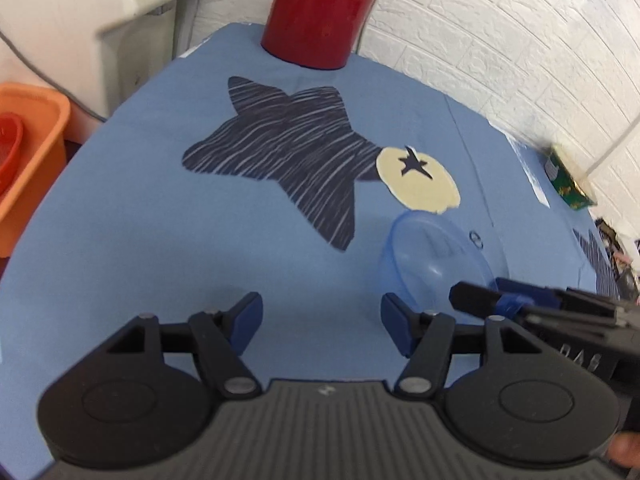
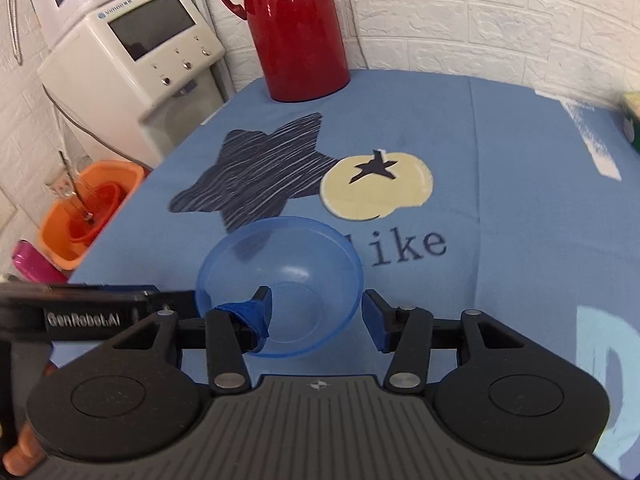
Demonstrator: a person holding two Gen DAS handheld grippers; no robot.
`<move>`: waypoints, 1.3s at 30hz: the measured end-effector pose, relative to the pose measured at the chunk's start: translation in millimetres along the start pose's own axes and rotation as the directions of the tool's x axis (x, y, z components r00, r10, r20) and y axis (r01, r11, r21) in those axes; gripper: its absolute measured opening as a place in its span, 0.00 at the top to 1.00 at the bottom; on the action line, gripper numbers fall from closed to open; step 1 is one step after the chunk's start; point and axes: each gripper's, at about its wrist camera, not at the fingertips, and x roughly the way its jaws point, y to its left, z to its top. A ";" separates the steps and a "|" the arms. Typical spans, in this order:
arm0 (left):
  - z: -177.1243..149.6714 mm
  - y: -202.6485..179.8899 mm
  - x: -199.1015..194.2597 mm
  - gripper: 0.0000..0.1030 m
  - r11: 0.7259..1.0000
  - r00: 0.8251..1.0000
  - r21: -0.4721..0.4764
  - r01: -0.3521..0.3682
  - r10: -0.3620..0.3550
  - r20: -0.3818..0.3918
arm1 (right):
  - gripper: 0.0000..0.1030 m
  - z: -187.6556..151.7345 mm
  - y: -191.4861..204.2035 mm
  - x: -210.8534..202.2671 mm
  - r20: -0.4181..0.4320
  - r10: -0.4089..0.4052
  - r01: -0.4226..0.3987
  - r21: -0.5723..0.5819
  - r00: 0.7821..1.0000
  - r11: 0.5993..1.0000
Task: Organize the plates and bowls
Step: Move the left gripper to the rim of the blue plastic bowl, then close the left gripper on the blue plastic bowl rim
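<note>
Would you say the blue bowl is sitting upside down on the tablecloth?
No, the blue bowl sits upright with its open rim facing up, and one finger of the right tongs reaches inside it.

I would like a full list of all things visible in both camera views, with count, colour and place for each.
bowl: one, clear blue, on the cloth, right gripper's fingers around its rim
jug: one, red, far edge of table
tablecloth: one, blue with star print, covers table
appliance: one, cream, left of table
basin: one, orange, on floor left, red item inside
box: one, green, right table edge
left gripper: one, black with blue pads, open, above cloth
right gripper: one, black with blue pads, open, one finger inside the bowl
</note>
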 end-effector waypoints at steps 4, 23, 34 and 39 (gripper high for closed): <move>11.0 2.4 10.4 0.38 0.999 1.000 -0.033 0.012 -0.013 -0.016 | 0.66 4.1 -7.8 6.5 0.000 -0.001 0.001 0.001 1.000 1.000; 21.4 -35.5 45.4 0.36 0.997 0.999 0.070 -0.030 0.028 0.024 | 0.62 -7.6 -3.7 35.5 0.025 -0.048 0.051 -0.142 0.999 0.989; 21.6 -51.7 54.5 0.74 0.987 0.999 0.154 -0.047 0.043 0.028 | 0.67 -7.3 -7.5 33.3 0.010 0.104 -0.103 -0.069 0.995 0.992; 12.4 -47.0 42.3 0.86 0.994 0.999 0.108 0.017 -0.013 -0.032 | 0.68 -17.1 0.2 22.5 -0.013 0.100 -0.100 -0.033 0.995 0.994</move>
